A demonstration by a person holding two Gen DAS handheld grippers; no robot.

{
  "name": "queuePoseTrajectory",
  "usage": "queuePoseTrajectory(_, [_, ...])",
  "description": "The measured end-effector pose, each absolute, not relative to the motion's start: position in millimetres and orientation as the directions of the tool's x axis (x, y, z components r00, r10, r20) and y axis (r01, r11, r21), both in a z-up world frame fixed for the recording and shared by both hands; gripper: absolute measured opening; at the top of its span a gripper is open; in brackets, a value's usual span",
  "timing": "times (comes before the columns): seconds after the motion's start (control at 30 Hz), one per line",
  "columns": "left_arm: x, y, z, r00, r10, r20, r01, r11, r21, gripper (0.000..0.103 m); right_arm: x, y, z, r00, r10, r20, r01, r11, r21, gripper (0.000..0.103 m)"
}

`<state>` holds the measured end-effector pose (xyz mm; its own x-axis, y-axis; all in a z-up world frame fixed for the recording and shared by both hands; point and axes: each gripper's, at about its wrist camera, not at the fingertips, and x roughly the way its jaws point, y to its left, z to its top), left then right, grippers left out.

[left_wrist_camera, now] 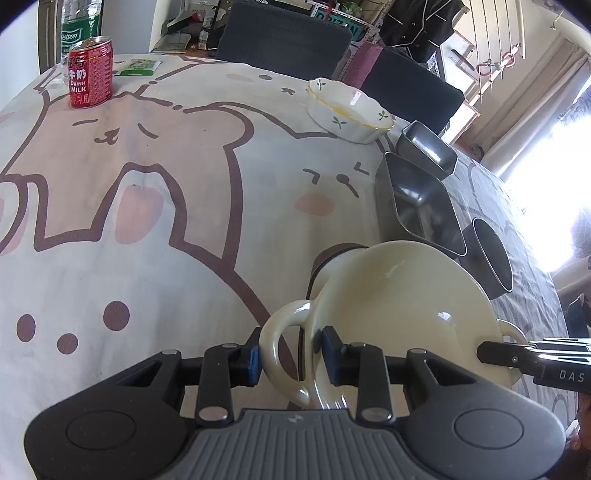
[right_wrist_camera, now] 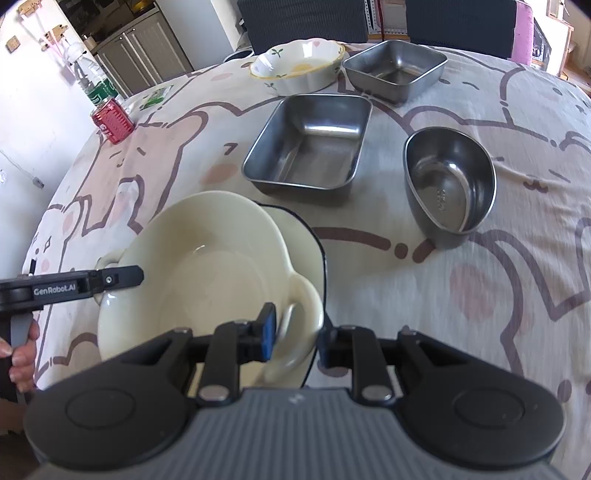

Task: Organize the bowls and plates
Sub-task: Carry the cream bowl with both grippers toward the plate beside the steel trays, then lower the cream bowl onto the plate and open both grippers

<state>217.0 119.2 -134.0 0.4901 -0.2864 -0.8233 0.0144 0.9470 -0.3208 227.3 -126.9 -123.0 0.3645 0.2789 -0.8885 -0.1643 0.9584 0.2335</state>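
Observation:
A cream two-handled bowl (left_wrist_camera: 399,295) (right_wrist_camera: 207,258) sits tilted over a white plate with a dark rim (left_wrist_camera: 332,254) (right_wrist_camera: 314,243). My left gripper (left_wrist_camera: 291,356) is shut on the bowl's left handle (left_wrist_camera: 280,332), one pad outside the loop and the other inside the bowl wall. My right gripper (right_wrist_camera: 295,338) spans the opposite handle (right_wrist_camera: 306,295) the same way, with its pads against it. Each gripper's fingers also show at the edge of the other view, the right fingers (left_wrist_camera: 491,352) and the left fingers (right_wrist_camera: 122,277).
Beyond the bowl on the cartoon tablecloth stand a rectangular steel tray (right_wrist_camera: 310,147), a square steel dish (right_wrist_camera: 395,66), an oval steel bowl (right_wrist_camera: 450,184) and a flowered ceramic bowl (right_wrist_camera: 299,66). A red milk can (left_wrist_camera: 90,72) and a bottle (left_wrist_camera: 79,22) stand far left. Chairs line the far edge.

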Motion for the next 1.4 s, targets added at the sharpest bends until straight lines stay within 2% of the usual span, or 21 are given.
queuePoseTrajectory(0.6, [215,113,-131,0.496,-0.275,-0.824,0.05,0.956,-0.289,0.033,224,-113,-122,0.392,0.178,-0.903,-0.244,0.966,0.085,0.035])
queuePoseTrajectory(0.77, [215,111,-130,0.492,-0.281,-0.824,0.061,0.955,-0.29,0.031,229,-121,-127,0.369,0.199,-0.908,-0.2,0.971,0.131,0.035])
queuePoseTrajectory(1.4, [216,109,-129,0.478,-0.273,-0.835,0.068,0.959,-0.274,0.032,229,-122,-127,0.372,0.208,-0.905,-0.184,0.972,0.148,0.035])
